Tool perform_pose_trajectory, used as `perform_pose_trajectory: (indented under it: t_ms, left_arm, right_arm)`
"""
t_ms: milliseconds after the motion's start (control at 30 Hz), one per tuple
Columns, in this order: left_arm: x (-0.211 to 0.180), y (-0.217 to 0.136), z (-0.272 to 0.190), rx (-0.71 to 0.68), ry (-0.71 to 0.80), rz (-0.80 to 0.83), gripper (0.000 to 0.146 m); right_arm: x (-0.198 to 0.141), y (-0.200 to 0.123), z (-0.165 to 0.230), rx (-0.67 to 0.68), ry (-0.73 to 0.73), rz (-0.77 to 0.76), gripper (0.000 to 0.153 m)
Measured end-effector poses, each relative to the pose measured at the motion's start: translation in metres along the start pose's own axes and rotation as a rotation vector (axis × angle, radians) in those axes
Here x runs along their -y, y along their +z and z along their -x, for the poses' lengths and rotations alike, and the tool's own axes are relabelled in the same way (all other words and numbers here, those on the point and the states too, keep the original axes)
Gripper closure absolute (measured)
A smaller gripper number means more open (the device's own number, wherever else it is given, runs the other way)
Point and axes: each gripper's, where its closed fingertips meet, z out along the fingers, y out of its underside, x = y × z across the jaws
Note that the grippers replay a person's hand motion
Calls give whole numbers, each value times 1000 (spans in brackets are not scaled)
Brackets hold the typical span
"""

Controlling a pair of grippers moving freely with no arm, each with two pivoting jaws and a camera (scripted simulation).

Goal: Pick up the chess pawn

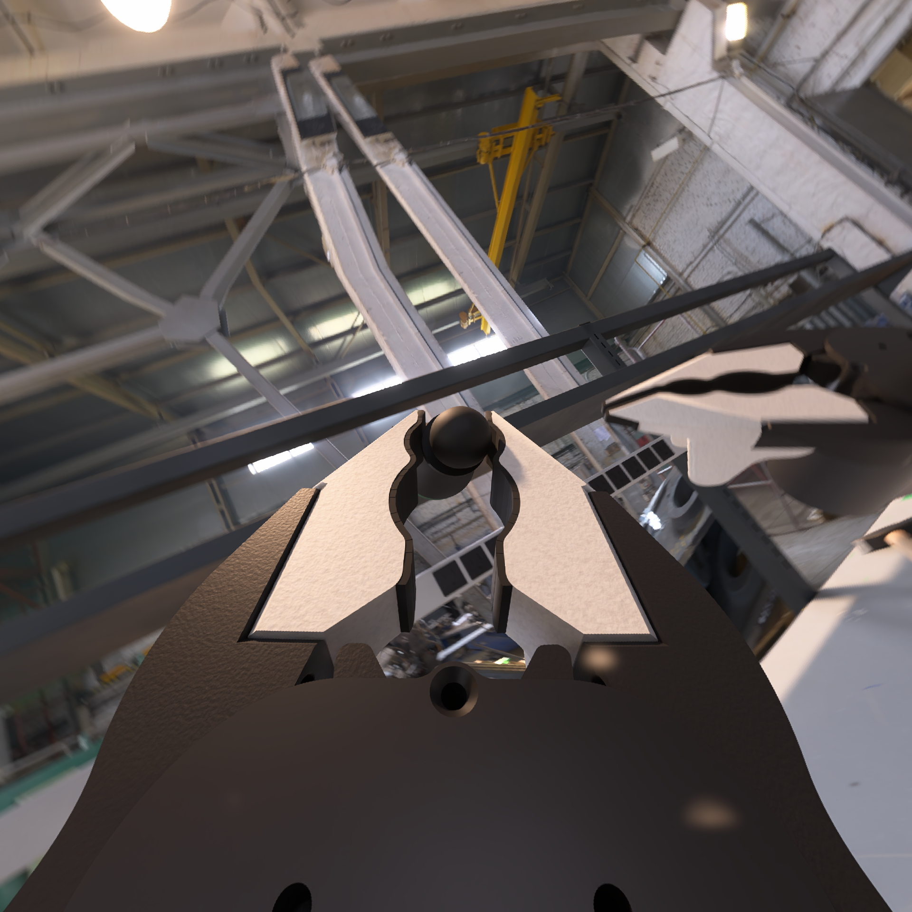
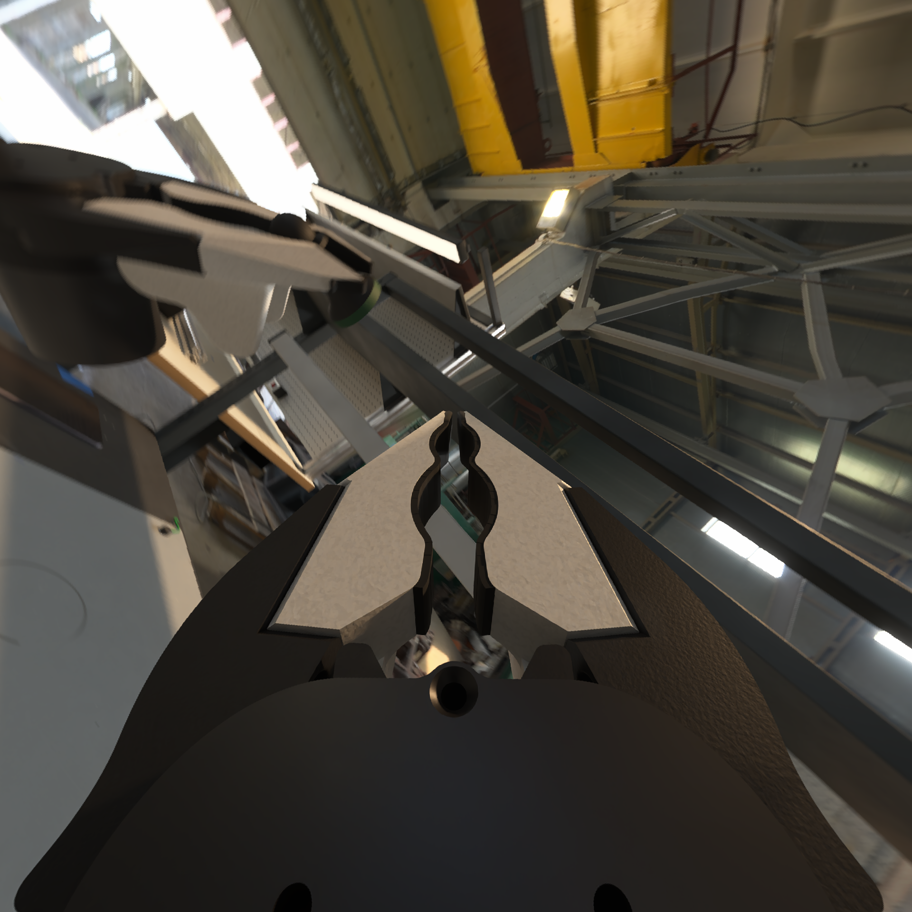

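The chess pawn is black with a round head. My left gripper is shut on it just below the head and holds it up in the air, pointing towards the hall roof. In the right wrist view the left gripper shows at upper left, with the pawn's green-felted base sticking out below its fingers. My right gripper is shut and empty, tilted upward. It also shows in the left wrist view to the right of the pawn, apart from it.
A white table top lies low at the right, and shows at the left in the right wrist view. Dark steel bars cross ahead of both grippers. A yellow crane hangs overhead.
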Motion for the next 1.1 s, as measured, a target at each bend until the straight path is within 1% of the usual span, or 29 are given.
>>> perform_pose_trajectory:
  t_ms: [100, 200, 233, 300, 367, 500, 533, 600, 667, 733, 833, 967, 1100]
  left_arm:
    - [-5, 2, 5, 24, -144, 6, 123]
    - [-10, 3, 6, 26, -178, 28, 123]
    - [-13, 4, 6, 23, -182, 52, 123]
    - [-15, 5, 3, 6, -176, 72, 123]
    - [-15, 5, 1, -16, -191, 76, 123]
    - [-14, 5, -9, -130, -336, 104, 123]
    - [-15, 5, -11, -153, -369, 114, 123]
    - [-14, 4, -14, -185, -412, 127, 123]
    - [-12, 2, -15, -218, -448, 131, 123]
    - [-7, -1, -16, -240, -467, 112, 123]
    - [-2, -3, -16, -265, -480, 91, 123]
    - [0, -5, -17, -280, -479, 90, 123]
    - [4, -7, -17, -295, -499, 70, 123]
  right_arm:
    - [-8, 0, 10, 40, -100, 27, 150]
    - [-9, -3, 12, 27, -212, 51, 151]
    - [-8, -4, 12, 28, -272, 62, 151]
    - [-3, -3, 8, 34, -466, 88, 151]
    - [9, 0, 2, 65, -714, 83, 151]
    - [29, 4, 0, 189, -1222, -1, 151]
    - [31, 4, 1, 230, -1327, -22, 151]
    - [34, 2, 6, 321, -1464, -60, 151]
    - [39, -2, 8, 387, -1541, -100, 151]
    - [48, -3, 8, 411, -1600, -128, 150]
    - [59, -3, 11, 452, -1631, -162, 150]
    - [70, -4, 20, 464, -1669, -211, 150]
    - [78, -3, 20, 447, -1690, -219, 150]
